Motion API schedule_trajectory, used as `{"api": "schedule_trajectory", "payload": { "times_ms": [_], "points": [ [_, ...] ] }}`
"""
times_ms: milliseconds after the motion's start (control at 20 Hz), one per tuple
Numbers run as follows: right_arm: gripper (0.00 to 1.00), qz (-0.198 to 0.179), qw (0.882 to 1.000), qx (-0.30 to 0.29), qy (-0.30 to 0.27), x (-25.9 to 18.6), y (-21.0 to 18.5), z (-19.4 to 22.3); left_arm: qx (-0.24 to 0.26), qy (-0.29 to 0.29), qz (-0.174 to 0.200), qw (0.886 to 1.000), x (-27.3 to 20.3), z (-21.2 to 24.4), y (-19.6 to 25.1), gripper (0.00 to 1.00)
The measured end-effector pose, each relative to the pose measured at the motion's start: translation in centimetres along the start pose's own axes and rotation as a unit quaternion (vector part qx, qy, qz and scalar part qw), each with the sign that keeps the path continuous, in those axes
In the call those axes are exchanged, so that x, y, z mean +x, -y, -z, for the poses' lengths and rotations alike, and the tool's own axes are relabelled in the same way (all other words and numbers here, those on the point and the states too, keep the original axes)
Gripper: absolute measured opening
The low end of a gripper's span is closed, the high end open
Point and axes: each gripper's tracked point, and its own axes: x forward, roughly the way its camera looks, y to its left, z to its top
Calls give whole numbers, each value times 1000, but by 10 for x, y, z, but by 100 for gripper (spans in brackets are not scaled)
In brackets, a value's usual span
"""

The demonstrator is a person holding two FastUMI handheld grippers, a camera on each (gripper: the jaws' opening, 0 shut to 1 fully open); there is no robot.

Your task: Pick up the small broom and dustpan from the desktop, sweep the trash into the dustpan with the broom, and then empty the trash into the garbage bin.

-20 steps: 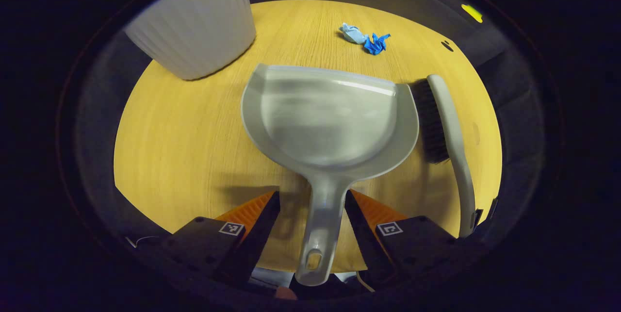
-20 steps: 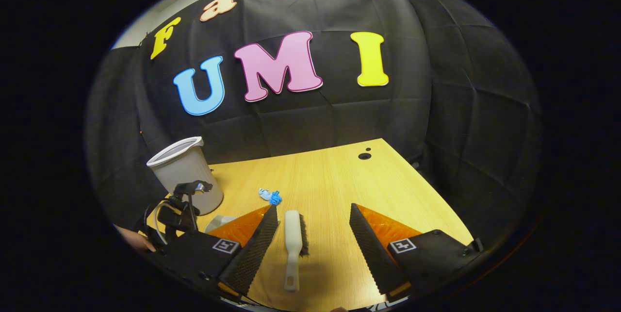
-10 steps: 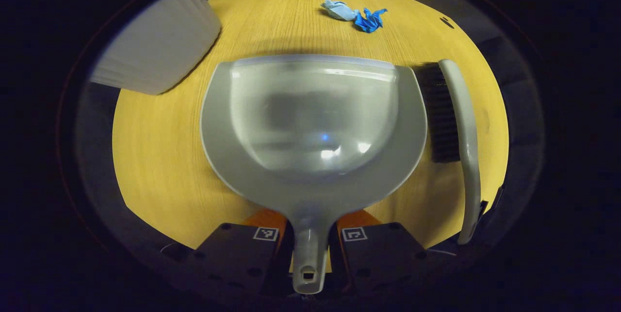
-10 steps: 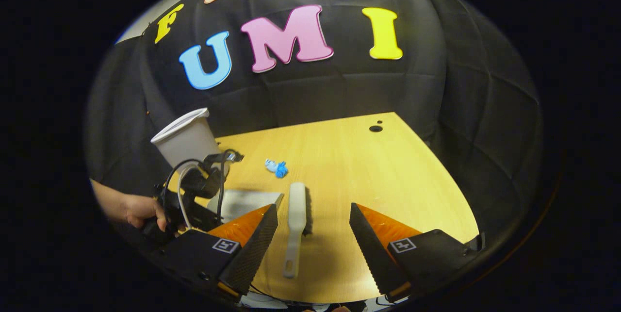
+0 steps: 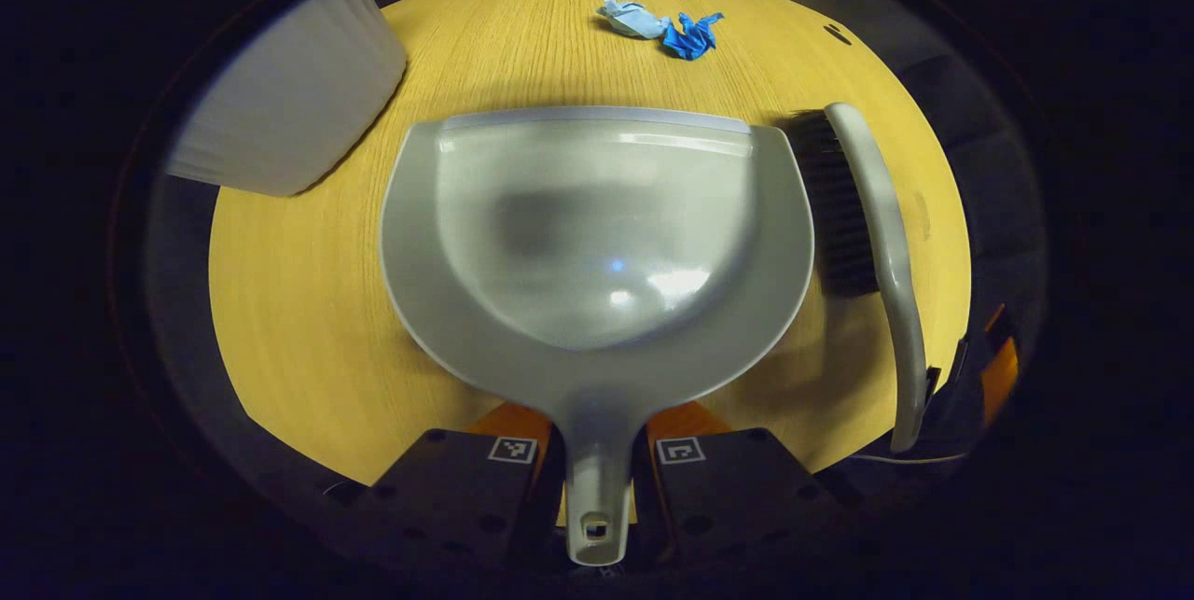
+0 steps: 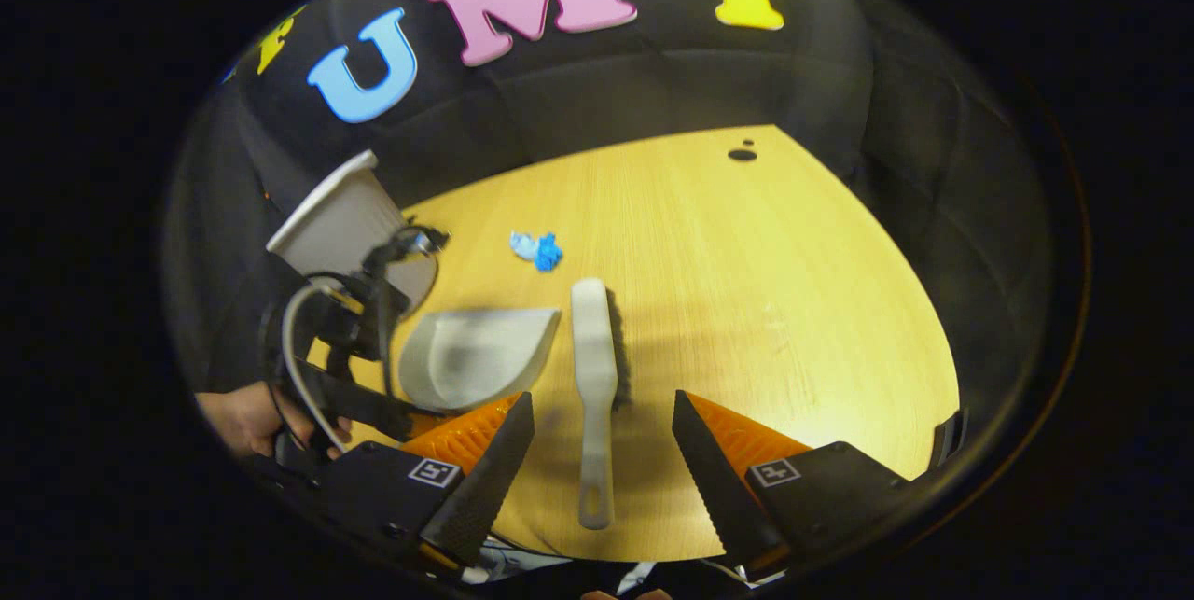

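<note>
2 pickups make up the opening step, and 1 of them looks done. The left gripper point(image 5: 597, 479) has its fingers closed narrow on the handle of the dustpan point(image 5: 597, 227), 1 pad on each side. The pan lies flat near the middle of the table point(image 5: 308, 301), its open lip facing the far edge. In the right gripper view, a hand point(image 6: 244, 418) holds that gripper at the near left corner.

The small broom point(image 6: 594, 376) lies on its side just right of the dustpan, bristles toward the pan and handle pointing to the near edge. The right gripper point(image 6: 602, 460) hangs above that handle with its jaws wide apart and touching nothing. Its next move, I judge, is to drop until the fingers straddle the handle, then close across its narrow width, far enough from the bristles to leave them free.

The trash point(image 5: 662, 26), 2 crumpled blue scraps, sits toward the far edge, beyond the dustpan's lip. The garbage bin point(image 5: 289, 105) stands at the far left corner. Sweeping and emptying have not begun.
</note>
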Motion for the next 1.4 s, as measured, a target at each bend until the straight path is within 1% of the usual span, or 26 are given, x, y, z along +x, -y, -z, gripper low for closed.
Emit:
{"api": "schedule_trajectory", "payload": {
  "times_ms": [50,100,150,200,250,300,400,450,500,600,650,700,750,800,850,900,950,1000,1050,1100,1150,1250,1350,1400],
  "points": [
    [97,-2,999,3,-47,8,-2,15,0,5,9,1000,1,-1,0,30],
    [97,-5,995,-5,-95,18,-5,33,0,10,18,1000,2,-2,0,30],
    [96,0,991,-16,-133,27,-1,44,0,13,24,1000,2,-2,0,30],
    [98,16,989,-29,-147,37,5,46,1,17,29,999,2,-1,-1,30],
    [93,34,987,-36,-155,45,10,46,1,21,33,999,2,-2,-1,30],
    [98,41,985,-37,-161,54,10,43,2,25,37,999,2,-1,-1,30],
    [97,48,979,-31,-198,69,5,51,0,31,44,999,2,-1,-2,31],
    [94,48,976,-29,-211,75,1,53,-1,33,46,998,2,-1,-2,30],
    [97,53,972,-34,-226,78,0,56,-3,34,49,998,1,0,-2,29],
    [95,69,965,-65,-243,86,8,60,-6,35,53,998,0,0,-3,30],
    [90,77,963,-78,-248,85,13,59,-10,36,55,998,-1,0,-3,30],
    [76,78,964,-81,-243,87,14,55,-15,36,57,998,0,0,-3,30],
    [72,80,964,-77,-241,90,16,53,-19,39,59,997,0,0,-2,30],
    [68,74,964,-63,-246,91,14,53,-21,40,60,997,0,1,-2,30],
    [58,68,964,-50,-250,91,11,52,-21,40,60,997,0,1,-2,30],
    [45,43,967,-40,-248,88,0,41,-20,39,60,997,-1,2,-3,30],
    [32,36,970,-43,-235,97,-2,40,-19,38,60,997,-1,1,-3,30],
    [24,32,970,-55,-233,102,-2,38,-18,37,60,997,0,1,-3,30],
    [22,29,968,-72,-238,102,-1,35,-17,37,61,997,0,1,-2,30],
    [28,26,967,-90,-237,104,-1,29,-14,37,64,997,-1,1,-3,30],
    [28,22,966,-106,-234,106,-1,19,-8,36,68,997,-1,1,-3,31],
    [28,16,965,-132,-228,114,-2,-4,9,30,65,997,-1,4,-10,30],
    [28,8,965,-146,-220,124,-4,-34,30,23,59,998,-2,6,-19,29],
    [28,12,965,-158,-211,133,-2,-57,44,15,54,997,-4,8,-26,30]
  ]
}}
